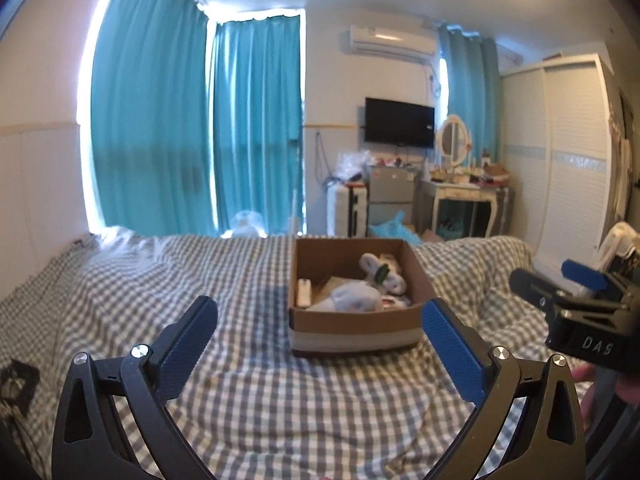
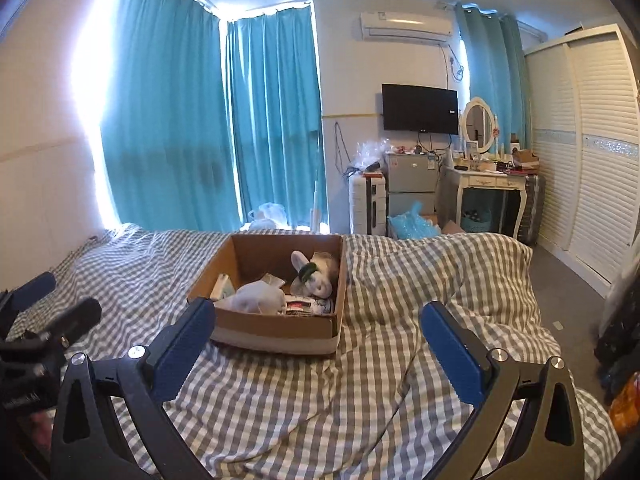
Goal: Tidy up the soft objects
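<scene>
A cardboard box (image 1: 352,326) stands on the checked bed (image 1: 248,400); it also shows in the right wrist view (image 2: 276,330). Inside lie a white plush toy with a green patch (image 1: 380,276), a pale soft bundle (image 1: 356,298) and small packets. The same plush toy (image 2: 314,274) and bundle (image 2: 256,298) show in the right wrist view. My left gripper (image 1: 320,320) is open and empty, held above the bed in front of the box. My right gripper (image 2: 318,322) is open and empty, just right of the box's near side. The right gripper also shows at the right edge of the left wrist view (image 1: 560,280), and the left gripper at the left edge of the right wrist view (image 2: 52,304).
Teal curtains (image 2: 180,120) hang behind the bed. A dressing table (image 2: 492,184), small fridge (image 2: 412,184), suitcase (image 2: 366,204) and wall TV (image 2: 420,108) stand at the far wall. A white wardrobe (image 2: 592,140) is on the right. A blue bag (image 2: 412,224) lies on the floor.
</scene>
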A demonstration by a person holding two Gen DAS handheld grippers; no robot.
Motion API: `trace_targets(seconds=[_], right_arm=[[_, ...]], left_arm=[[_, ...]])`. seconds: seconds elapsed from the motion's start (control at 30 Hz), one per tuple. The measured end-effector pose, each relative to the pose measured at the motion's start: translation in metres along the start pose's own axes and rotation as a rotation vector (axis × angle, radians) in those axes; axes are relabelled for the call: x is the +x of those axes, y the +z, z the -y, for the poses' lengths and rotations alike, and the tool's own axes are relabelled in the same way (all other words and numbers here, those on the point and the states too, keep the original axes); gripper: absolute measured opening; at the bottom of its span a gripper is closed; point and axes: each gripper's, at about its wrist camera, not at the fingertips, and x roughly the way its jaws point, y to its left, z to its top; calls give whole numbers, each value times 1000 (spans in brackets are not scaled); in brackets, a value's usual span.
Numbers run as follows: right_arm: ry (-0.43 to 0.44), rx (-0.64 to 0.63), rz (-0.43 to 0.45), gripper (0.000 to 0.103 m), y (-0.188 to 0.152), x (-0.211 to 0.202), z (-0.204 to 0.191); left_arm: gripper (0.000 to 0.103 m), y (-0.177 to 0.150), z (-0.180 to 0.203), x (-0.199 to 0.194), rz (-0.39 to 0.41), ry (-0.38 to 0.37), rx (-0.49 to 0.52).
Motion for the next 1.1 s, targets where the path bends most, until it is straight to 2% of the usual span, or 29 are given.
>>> trace_targets(seconds=[0.33,1.1], right_arm=[[15,5,-5,103,1,-2,2],[30,-17,-21,103,0,-1,-6]], left_arm=[[103,-11,-5,3,-29,-2,-23],[103,-10,-2,4,-49,10,-27]])
